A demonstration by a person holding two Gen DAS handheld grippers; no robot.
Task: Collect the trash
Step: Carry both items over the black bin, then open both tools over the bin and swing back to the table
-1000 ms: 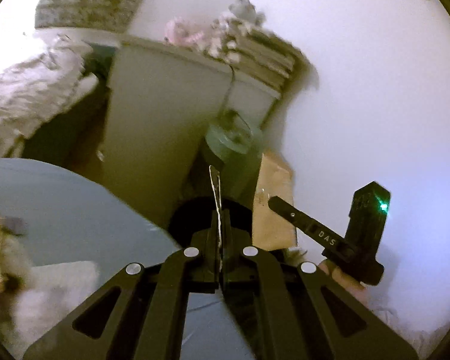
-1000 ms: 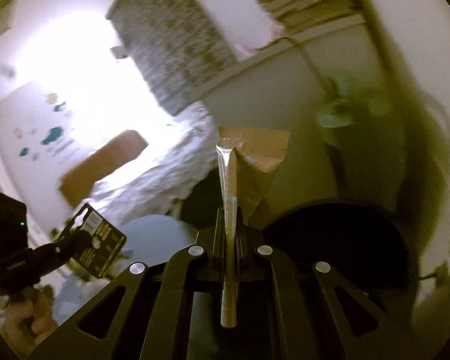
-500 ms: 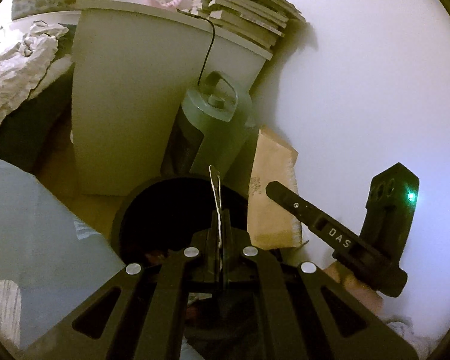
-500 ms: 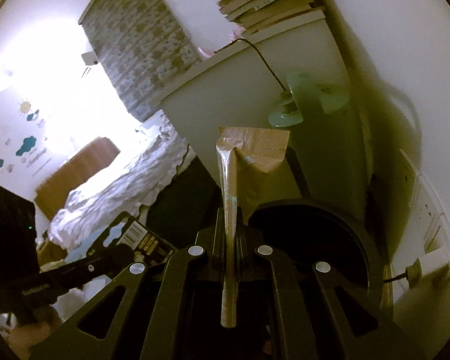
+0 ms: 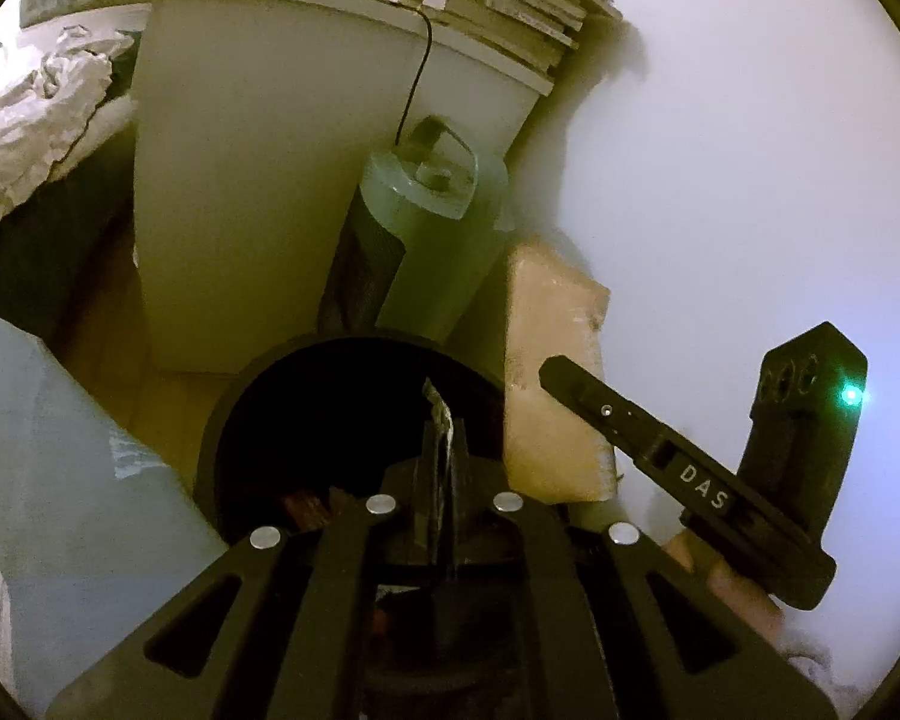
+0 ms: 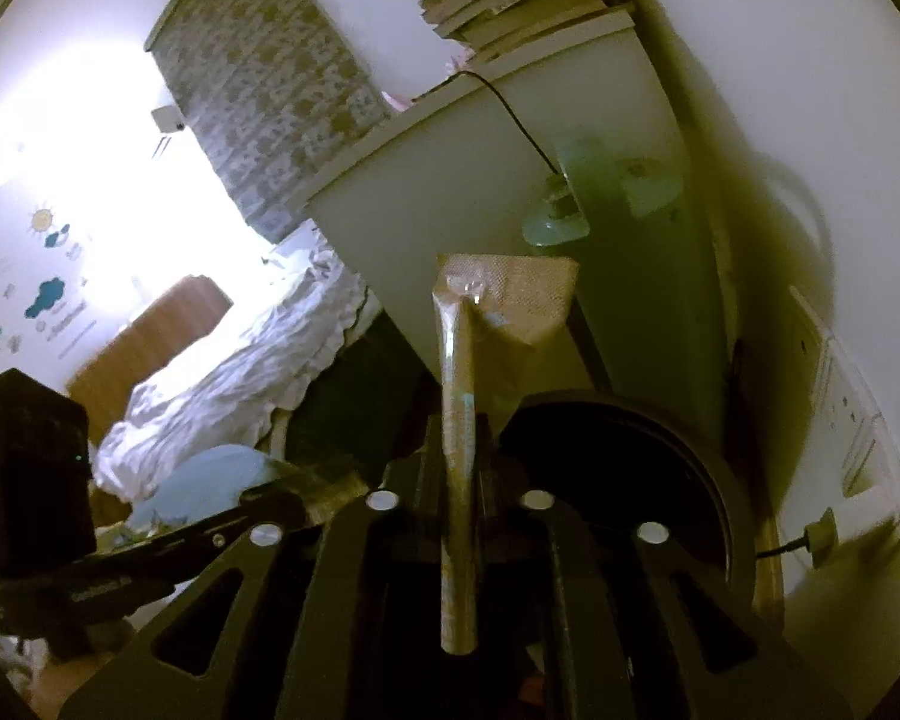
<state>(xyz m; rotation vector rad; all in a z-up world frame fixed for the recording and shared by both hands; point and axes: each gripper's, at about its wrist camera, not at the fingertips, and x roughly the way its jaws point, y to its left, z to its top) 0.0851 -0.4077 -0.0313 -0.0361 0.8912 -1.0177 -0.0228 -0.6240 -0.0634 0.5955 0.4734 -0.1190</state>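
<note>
The left claw (image 5: 444, 450) is clenched on a thin, flat wrapper (image 5: 441, 414), seen edge-on, which stands up out of the fingers with its free end pointing forward along them. It hangs over the dark mouth of the round black bin (image 5: 222, 420), where some scraps already lie at the bottom. The right claw (image 6: 459, 420) is likewise clamped shut, gripping a brown foil packet (image 6: 498, 312). That packet's long axis runs straight along the fingers, from a tail trailing back toward the camera to a crimped, flared end pointing forward and up; the bin (image 6: 720, 480) sits just right of and beyond it.

The step in hand looks like dropping both pieces into the bin. To do it well, each claw should sit squarely over the opening before it lets go; the left appears well placed, while the right seems to sit over the near rim and probably needs to shift right. Tipping the fingers down should help, since such light pieces may cling or flutter past the rim.

In the left view, the right claw (image 5: 555, 369) and its packet (image 5: 546, 372) show just right of the bin. Beyond stand a pale green canister (image 5: 438, 228), a white cabinet (image 5: 258, 150) and a stack of books (image 5: 510, 6).
</note>
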